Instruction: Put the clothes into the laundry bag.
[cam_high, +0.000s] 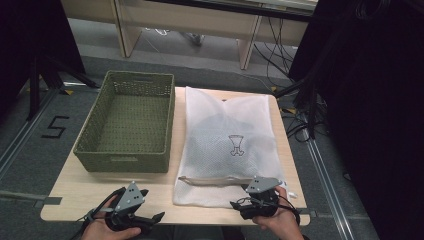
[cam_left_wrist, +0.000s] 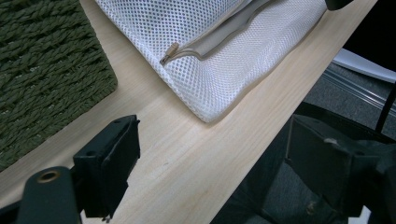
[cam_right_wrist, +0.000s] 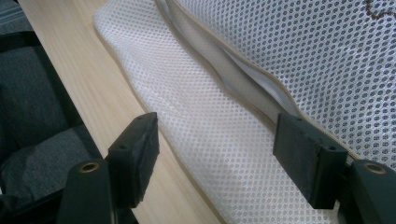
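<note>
The white mesh bag (cam_high: 227, 145) lies flat on the tabletop (cam_high: 150, 192) beside the green basket (cam_high: 127, 122); it looks soft, light and floppy, so I'd pinch near its zip (cam_left_wrist: 169, 52). My right tongs (cam_right_wrist: 224, 154) hover wide open over its near edge, my left tongs (cam_left_wrist: 210, 161) open and empty, low over bare wood.

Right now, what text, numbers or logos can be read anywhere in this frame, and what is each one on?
"5": dark numeral marked on the grey floor left of the table.
No words on the white mesh bag: it bears a small dark outline emblem, a drawing, not letters.
Small tab on the green woven basket's near wall: too small to read.
</note>
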